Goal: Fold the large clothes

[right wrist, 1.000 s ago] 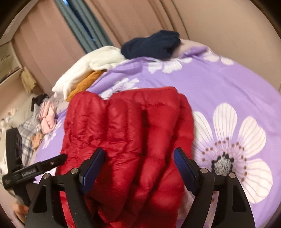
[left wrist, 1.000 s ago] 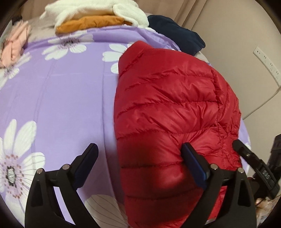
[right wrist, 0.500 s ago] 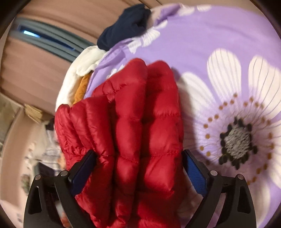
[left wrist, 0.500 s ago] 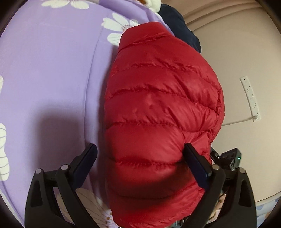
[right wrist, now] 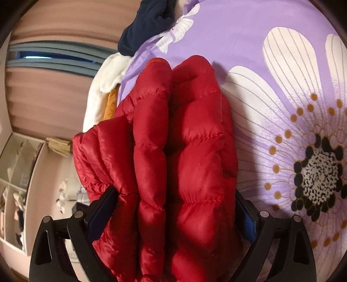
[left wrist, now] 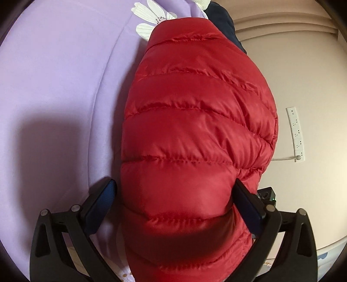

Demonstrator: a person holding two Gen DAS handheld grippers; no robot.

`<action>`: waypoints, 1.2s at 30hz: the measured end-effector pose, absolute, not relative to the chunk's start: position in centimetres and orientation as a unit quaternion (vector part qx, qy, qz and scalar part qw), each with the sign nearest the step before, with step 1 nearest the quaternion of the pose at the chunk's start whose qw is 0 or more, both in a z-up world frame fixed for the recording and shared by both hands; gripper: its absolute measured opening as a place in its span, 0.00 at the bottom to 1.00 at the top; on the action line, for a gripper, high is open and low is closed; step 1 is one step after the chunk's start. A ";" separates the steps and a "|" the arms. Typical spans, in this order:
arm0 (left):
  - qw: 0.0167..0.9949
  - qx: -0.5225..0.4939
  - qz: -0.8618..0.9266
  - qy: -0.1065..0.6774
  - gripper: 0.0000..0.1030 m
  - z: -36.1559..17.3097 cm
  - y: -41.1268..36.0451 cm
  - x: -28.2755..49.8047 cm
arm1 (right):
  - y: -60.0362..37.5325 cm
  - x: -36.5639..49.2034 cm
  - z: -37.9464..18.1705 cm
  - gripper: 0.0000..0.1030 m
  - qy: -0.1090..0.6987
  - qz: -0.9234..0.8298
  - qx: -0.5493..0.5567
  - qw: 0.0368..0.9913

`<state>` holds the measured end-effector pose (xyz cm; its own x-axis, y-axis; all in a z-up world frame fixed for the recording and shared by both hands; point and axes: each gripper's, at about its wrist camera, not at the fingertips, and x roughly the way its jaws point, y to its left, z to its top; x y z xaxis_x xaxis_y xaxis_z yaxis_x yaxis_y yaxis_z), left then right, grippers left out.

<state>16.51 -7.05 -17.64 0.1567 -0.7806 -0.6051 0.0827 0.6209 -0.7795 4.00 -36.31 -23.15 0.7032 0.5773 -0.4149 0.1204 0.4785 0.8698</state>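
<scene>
Lying on a lilac daisy-print bedspread [left wrist: 54, 91], red puffer jacket [left wrist: 195, 138] folded near the bed's right edge, left gripper [left wrist: 173, 204] and right gripper [right wrist: 173, 210] both spread wide astride it after widening, pads not clearly pressing, navy garment [right wrist: 149, 19] and white pile [right wrist: 102, 91] far, beige wall with power strip [left wrist: 296, 134] right.

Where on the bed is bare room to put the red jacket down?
Bare purple sheet lies left of the red jacket, and again on its other side over the big printed flower. The far end is crowded: navy garment, white pile.
</scene>
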 end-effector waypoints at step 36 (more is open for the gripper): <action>0.809 -0.129 -0.266 0.509 0.88 -12.5 -9.8 14.4 | -35.2 3.9 -22.9 0.89 0.339 0.150 0.472 0.800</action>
